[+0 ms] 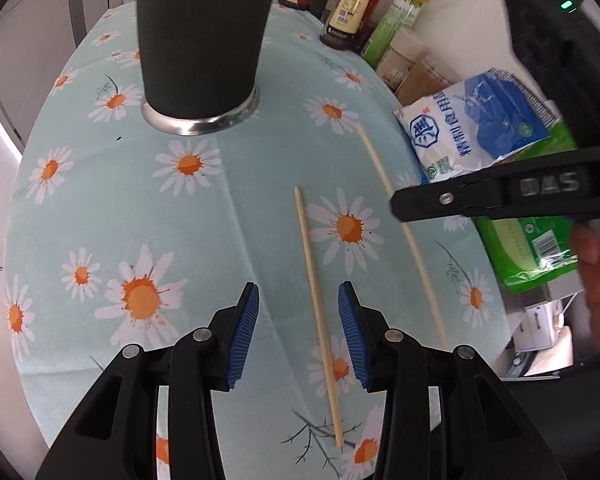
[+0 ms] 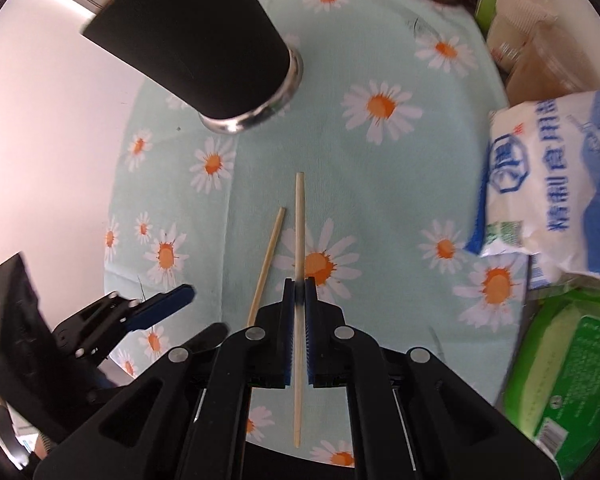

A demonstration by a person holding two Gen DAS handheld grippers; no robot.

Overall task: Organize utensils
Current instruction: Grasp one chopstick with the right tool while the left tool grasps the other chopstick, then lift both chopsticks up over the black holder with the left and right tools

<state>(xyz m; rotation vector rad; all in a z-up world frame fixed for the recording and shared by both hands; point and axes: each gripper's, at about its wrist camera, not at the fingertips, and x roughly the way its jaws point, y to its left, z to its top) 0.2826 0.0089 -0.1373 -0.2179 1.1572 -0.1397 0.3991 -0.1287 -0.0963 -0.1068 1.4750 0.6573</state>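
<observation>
Right claw (image 2: 299,284): clenched on one chopstick (image 2: 299,240), pads pinching it partway along its length, so roughly equal lengths stick out ahead of and behind the pads. A near-middle grip like this should keep the stick from pivoting when carried. Whether the stick is lifted off the bench (image 2: 380,184) or resting on it I cannot tell from the right wrist view.

Left claw (image 1: 298,296): released, jaws spread wide, straddling the second chopstick (image 1: 318,312), which lies flat on the daisy cloth between the blue pads (image 1: 248,332) without touching either. Judgement: it is lined up for a pinch.

Black tumbler (image 1: 200,40) with a metal base ring stands upright farther back on the bench, the likely holder for both sticks.

View differences: the left wrist view shows the held stick running under the right claw's arm, and the bottles (image 1: 352,4) along the back. The right wrist view alone shows the actual pad contact on the held stick. Salt bag (image 2: 556,184) and green packet (image 2: 572,380) crowd the right edge; care needed on the swing toward the tumbler.
</observation>
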